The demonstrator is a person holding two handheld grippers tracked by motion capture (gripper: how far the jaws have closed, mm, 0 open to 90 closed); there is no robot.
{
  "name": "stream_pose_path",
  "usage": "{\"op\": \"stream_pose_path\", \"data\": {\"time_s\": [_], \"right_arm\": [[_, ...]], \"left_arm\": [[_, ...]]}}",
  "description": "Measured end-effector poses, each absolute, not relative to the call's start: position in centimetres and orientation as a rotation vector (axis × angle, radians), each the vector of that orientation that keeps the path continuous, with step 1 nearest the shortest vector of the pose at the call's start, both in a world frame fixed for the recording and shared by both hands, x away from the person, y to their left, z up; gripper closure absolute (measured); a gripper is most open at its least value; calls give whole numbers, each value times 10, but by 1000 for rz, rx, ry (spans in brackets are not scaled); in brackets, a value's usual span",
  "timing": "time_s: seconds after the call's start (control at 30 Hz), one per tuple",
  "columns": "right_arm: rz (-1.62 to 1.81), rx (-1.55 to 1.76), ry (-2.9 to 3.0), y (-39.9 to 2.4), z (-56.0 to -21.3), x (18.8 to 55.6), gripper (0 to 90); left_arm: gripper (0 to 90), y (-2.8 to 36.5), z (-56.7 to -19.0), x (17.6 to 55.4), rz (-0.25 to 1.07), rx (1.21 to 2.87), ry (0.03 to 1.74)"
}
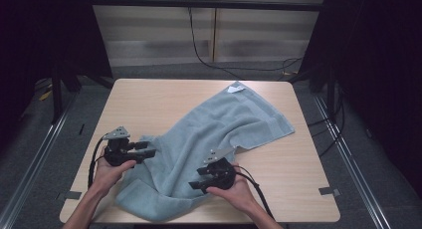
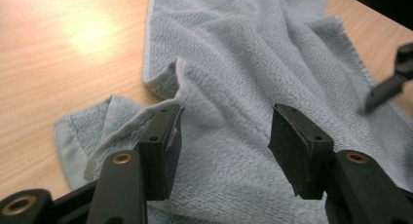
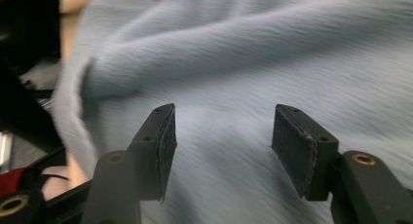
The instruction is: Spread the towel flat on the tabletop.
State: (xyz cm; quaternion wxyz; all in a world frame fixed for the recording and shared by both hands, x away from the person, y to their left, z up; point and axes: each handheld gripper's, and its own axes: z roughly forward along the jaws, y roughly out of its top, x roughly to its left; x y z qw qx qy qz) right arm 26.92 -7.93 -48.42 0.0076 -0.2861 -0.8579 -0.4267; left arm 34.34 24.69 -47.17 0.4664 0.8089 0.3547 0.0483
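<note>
A light blue-grey towel (image 1: 209,134) lies crumpled on the wooden table (image 1: 149,104), running slantwise from the far right corner to the near left edge. My left gripper (image 1: 149,150) hovers at the towel's left edge, pointing right, jaws open. In the left gripper view the left gripper (image 2: 224,136) has nothing pinched between its pads, and a folded towel hem (image 2: 122,124) lies beside the left jaw. My right gripper (image 1: 195,183) sits over the towel's near part, pointing left, also open. In the right gripper view the right gripper (image 3: 221,141) has towel (image 3: 272,63) beneath the gap, blurred.
A white label (image 1: 236,89) marks the towel's far corner. Bare table (image 1: 288,174) lies to the right of the towel and at the far left. The near table edge is just behind both hands. Dark stands and cables (image 1: 199,50) ring the table on the floor.
</note>
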Motion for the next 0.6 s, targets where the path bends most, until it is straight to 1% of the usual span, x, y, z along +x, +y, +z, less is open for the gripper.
{"op": "stream_pose_path", "data": {"time_s": [0.13,0.2,0.27,0.3,0.37,0.4,0.47,0.6], "right_arm": [[-1325,-800,-2661,-61,-487,263,375],[-1298,-748,-2667,-53,-490,259,375],[-1240,-732,-2724,-50,-494,256,374],[-1221,-732,-2752,-50,-497,255,375],[-1262,-757,-2711,-57,-500,256,383],[-1265,-778,-2703,-61,-500,257,385],[-1273,-794,-2725,-72,-501,257,419],[-1255,-833,-2775,-96,-500,251,455]], "left_arm": [[397,236,-484,351,126,2037,873],[398,228,-494,355,148,2091,910],[494,225,-498,356,206,2126,904],[518,226,-497,355,220,2137,910],[627,228,-496,354,273,2159,911],[656,230,-497,354,277,2159,904],[736,235,-497,356,276,2150,926],[840,246,-495,356,235,2087,972]]}}
